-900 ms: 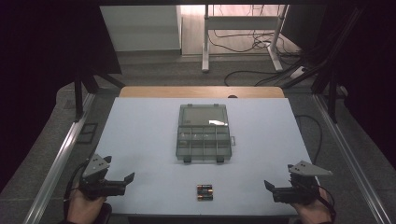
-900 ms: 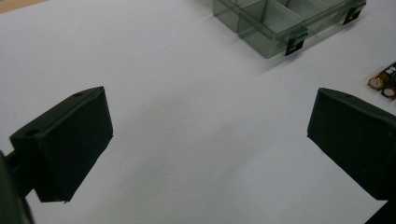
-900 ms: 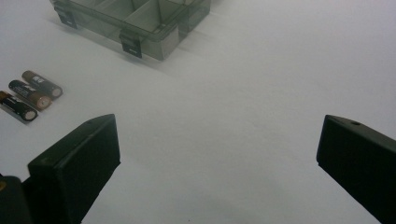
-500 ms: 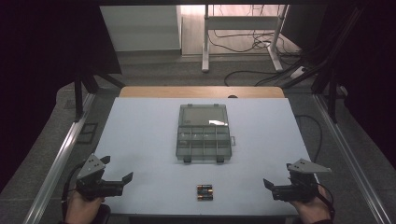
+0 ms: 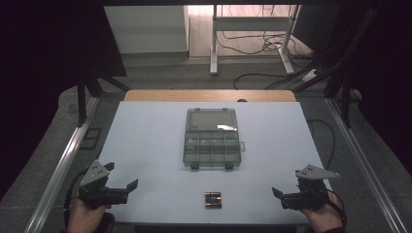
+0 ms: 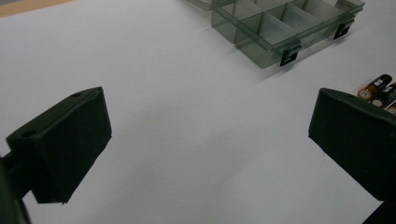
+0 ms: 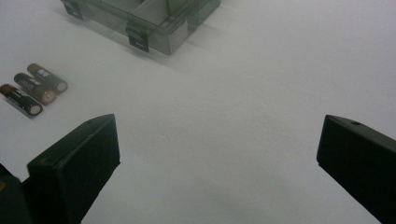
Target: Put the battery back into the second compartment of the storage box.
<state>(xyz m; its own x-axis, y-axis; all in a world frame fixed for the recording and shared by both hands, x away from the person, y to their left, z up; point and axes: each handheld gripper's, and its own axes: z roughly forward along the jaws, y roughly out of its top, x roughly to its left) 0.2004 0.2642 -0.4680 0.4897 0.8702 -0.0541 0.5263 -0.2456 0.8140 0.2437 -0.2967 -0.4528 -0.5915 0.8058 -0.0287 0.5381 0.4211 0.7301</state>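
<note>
A clear grey compartment box (image 5: 212, 138) lies open at the middle of the white table (image 5: 145, 136), its lid folded back on the far side. Three small batteries (image 5: 213, 199) lie side by side near the front edge. My left gripper (image 5: 121, 175) hovers open at the front left, well apart from the batteries. My right gripper (image 5: 282, 196) is open at the front right. In the left gripper view, the open left gripper (image 6: 208, 140) points at the box (image 6: 280, 28) and the batteries (image 6: 378, 88). The right gripper view has batteries (image 7: 32, 91) and box (image 7: 149, 23) beyond the open right gripper (image 7: 215, 158).
A wooden strip (image 5: 209, 95) borders the table's far edge. Metal rails (image 5: 58, 170) run along both sides. On the floor beyond, cables (image 5: 262, 46) and a stand's legs (image 5: 214, 43) show.
The left gripper has slid slightly toward the near-left corner. The right gripper has barely shifted. Box and batteries have not moved.
</note>
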